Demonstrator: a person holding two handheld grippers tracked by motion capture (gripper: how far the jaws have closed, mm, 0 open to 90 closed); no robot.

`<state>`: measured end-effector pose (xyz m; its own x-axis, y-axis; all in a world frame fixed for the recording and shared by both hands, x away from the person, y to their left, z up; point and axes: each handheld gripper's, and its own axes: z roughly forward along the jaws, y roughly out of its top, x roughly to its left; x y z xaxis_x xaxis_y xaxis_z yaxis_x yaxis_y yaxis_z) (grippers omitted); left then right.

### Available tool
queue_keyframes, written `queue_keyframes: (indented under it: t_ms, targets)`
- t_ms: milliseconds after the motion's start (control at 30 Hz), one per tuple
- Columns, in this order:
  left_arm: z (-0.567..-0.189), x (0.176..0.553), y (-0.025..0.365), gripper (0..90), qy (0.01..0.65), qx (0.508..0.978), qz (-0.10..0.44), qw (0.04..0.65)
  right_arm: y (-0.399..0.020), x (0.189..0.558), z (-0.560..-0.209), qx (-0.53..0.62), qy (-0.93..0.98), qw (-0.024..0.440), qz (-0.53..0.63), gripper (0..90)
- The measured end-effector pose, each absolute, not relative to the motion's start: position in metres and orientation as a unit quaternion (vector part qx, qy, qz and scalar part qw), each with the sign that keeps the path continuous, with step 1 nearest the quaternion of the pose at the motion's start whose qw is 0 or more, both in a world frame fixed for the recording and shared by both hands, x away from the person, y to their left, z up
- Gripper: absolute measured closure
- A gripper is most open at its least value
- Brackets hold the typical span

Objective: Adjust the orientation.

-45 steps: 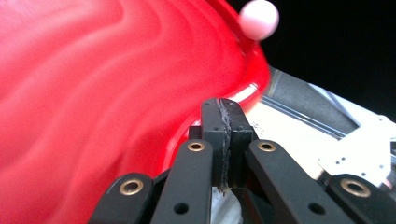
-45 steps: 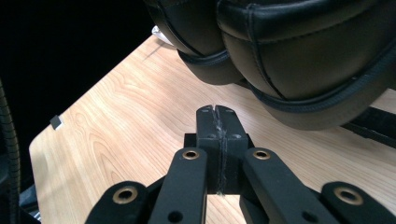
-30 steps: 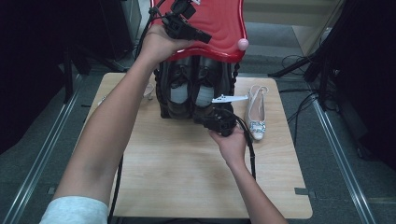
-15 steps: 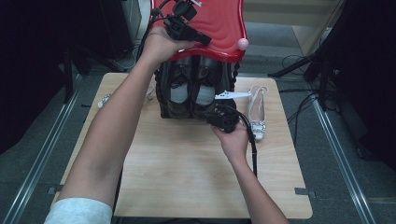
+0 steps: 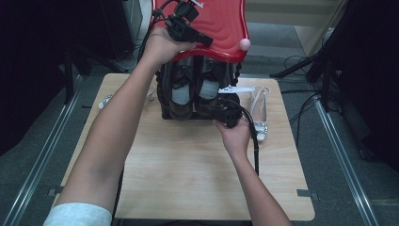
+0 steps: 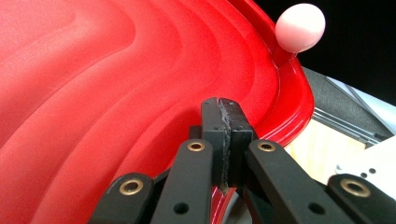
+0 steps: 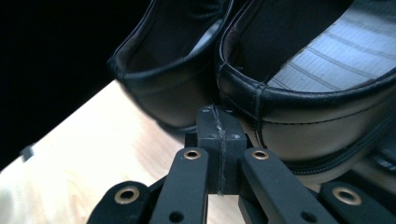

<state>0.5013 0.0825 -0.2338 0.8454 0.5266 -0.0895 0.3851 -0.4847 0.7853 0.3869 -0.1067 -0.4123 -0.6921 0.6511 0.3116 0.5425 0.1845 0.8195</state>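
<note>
A red moulded lid (image 5: 221,23) with a pink knob (image 5: 245,44) stands raised over a dark case holding a pair of black shoes (image 5: 181,89). My left gripper (image 5: 204,40) is shut on the lid's front rim. In the left gripper view its jaws (image 6: 226,109) are pressed together against the red lid (image 6: 93,93), with the pink knob (image 6: 300,27) beyond. My right gripper (image 5: 217,106) is shut at the case's front. In the right gripper view its tip (image 7: 217,114) sits at the heel of the right black shoe (image 7: 317,93), beside the other shoe (image 7: 173,70), with nothing seen between the jaws.
A white high-heeled shoe (image 5: 259,110) with a jewelled toe lies to the right of the case. A small pale object (image 5: 104,101) lies at the table's left edge. The wooden table (image 5: 188,179) has bare room in front. Dark stands and cables surround it.
My right gripper has edged forward and a little right, up to the shoes' heels. The left gripper still holds the lid raised.
</note>
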Motion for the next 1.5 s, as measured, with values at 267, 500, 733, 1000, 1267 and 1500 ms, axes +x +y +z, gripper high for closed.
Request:
queue_keyframes:
  t_ms: [267,500,733,1000,1267,1500]
  targets:
    - [-0.234,0.502,0.082,89.9,0.267,0.857,0.079,0.433,-0.107,0.396,-0.41,0.402,0.758,0.062,0.51,90.0]
    - [-0.234,0.503,0.082,89.9,0.268,0.857,0.077,0.433,-0.116,0.405,-0.406,0.418,0.744,0.073,0.517,90.0]
    - [-0.234,0.503,0.082,89.9,0.267,0.857,0.076,0.433,-0.115,0.411,-0.402,0.427,0.743,0.102,0.506,90.0]
    - [-0.234,0.502,0.083,89.9,0.265,0.859,0.077,0.432,-0.128,0.416,-0.407,0.467,0.732,0.114,0.482,90.0]
    - [-0.234,0.502,0.083,89.7,0.262,0.86,0.071,0.432,-0.133,0.402,-0.411,0.467,0.721,0.085,0.505,90.0]
    - [-0.234,0.502,0.083,89.7,0.262,0.86,0.071,0.431,-0.119,0.383,-0.407,0.439,0.734,0.075,0.512,90.0]
